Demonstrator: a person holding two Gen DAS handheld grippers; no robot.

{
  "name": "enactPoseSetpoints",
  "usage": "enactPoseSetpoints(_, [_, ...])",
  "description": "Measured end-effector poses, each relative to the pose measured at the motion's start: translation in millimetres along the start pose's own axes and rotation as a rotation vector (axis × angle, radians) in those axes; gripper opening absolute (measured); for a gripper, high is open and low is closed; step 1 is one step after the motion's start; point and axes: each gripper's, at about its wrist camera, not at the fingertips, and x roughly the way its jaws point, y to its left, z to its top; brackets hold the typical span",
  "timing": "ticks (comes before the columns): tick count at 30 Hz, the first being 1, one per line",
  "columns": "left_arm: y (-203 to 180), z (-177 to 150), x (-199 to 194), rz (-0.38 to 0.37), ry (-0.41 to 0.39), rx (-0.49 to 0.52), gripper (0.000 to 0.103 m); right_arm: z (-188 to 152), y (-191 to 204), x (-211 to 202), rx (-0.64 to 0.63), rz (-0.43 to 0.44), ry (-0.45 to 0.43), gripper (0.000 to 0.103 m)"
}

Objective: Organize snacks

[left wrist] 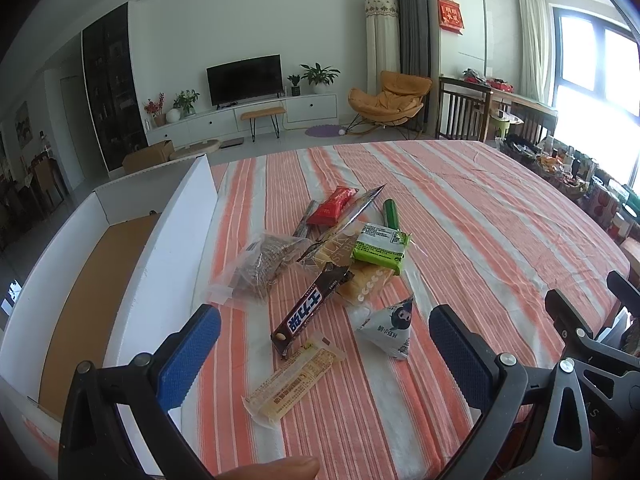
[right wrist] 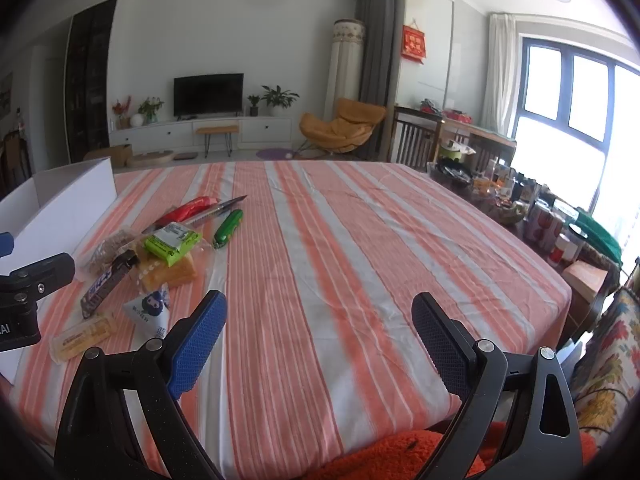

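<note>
Striped cloth covers the bench (left wrist: 460, 208), where the snack pile (left wrist: 340, 256) lies near the left edge beside an empty white box (left wrist: 188, 216), evidently its destination, while the left gripper (left wrist: 324, 344) and right gripper (right wrist: 320, 320) hover wide open, holding nothing.

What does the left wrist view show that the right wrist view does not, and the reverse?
Only the left wrist view shows the white box's brown cardboard floor and a fingertip at the bottom edge. Only the right wrist view shows the patterned cushion and orange fabric below the table edge. Both show the snack pile with its chocolate bar, the striped tablecloth, and both open grippers, left gripper and right gripper.
</note>
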Motion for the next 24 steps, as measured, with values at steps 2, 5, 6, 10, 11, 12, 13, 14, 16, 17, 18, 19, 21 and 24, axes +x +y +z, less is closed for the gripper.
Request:
enactPoseSetpoints(2, [0.5, 0.1, -0.7, -0.005, 0.000, -0.006, 0.103, -1.9, -1.4, 0.6, 0.001, 0.004, -0.002, 0.096])
enactPoseSetpoints(5, [1.2, 0.7, -1.7, -0.010, -0.001, -0.010, 0.103, -1.9, -0.9, 0.5, 0.002, 0.005, -0.002, 0.096])
enactPoseSetpoints(6, [0.7, 0.7, -1.7, -0.012, -0.001, -0.010, 0.103, -1.9, -1.0, 0.3, 0.003, 0.004, -0.003, 0.096])
enactPoseSetpoints(10, [1.2, 0.3, -2.3, -0.018, 0.002, -0.010, 0.103, -1.7, -0.4, 0.3, 0.003, 0.004, -0.003, 0.096])
enactPoseSetpoints(11, [0.8, 0.3, -2.4, -0.019, 0.002, -0.010, 0.103, -1.6, -0.5, 0.3, 0.003, 0.004, -0.003, 0.096])
enactPoseSetpoints(12, [0.5, 0.3, -2.6, -0.019, 0.002, -0.010, 0.103, -1.7, 0.1, 0.3, 0.003, 0.005, -0.003, 0.096])
enactPoseSetpoints(13, [0.4, 0.4, -2.8, -0.019, 0.002, -0.010, 0.103, -1.6, 0.0, 0.3, 0.003, 0.005, -0.004, 0.096])
enactPoseSetpoints(14, [0.3, 0.4, -3.4, -0.020, 0.001, -0.011, 0.103, -1.5, -0.2, 0.3, 0.003, 0.005, -0.004, 0.096])
enactPoseSetpoints(16, [1.2, 1.5, -4.1, -0.024, -0.001, -0.014, 0.103, -1.3, -0.7, 0.2, 0.003, 0.005, -0.003, 0.096])
enactPoseSetpoints(17, [1.2, 1.7, -4.4, -0.024, -0.001, -0.015, 0.103, -1.3, -0.5, 0.3, 0.003, 0.005, -0.003, 0.096])
enactPoseSetpoints(18, [1.3, 1.7, -4.6, -0.025, -0.001, -0.016, 0.103, -1.3, -0.9, 0.1, 0.003, 0.005, -0.003, 0.096])
enactPoseSetpoints(19, [1.3, 1.6, -4.6, -0.026, 0.000, -0.016, 0.103, -1.3, -0.9, 0.0, 0.004, 0.005, -0.003, 0.096])
enactPoseSetpoints(21, [1.8, 1.6, -5.1, -0.027, 0.002, -0.016, 0.103, -1.4, -0.7, 0.0, 0.004, 0.005, -0.003, 0.096])
enactPoseSetpoints(24, [1.0, 1.6, -4.6, -0.029, 0.007, -0.012, 0.103, -1.2, -0.5, -0.4, 0.004, 0.006, -0.003, 0.096])
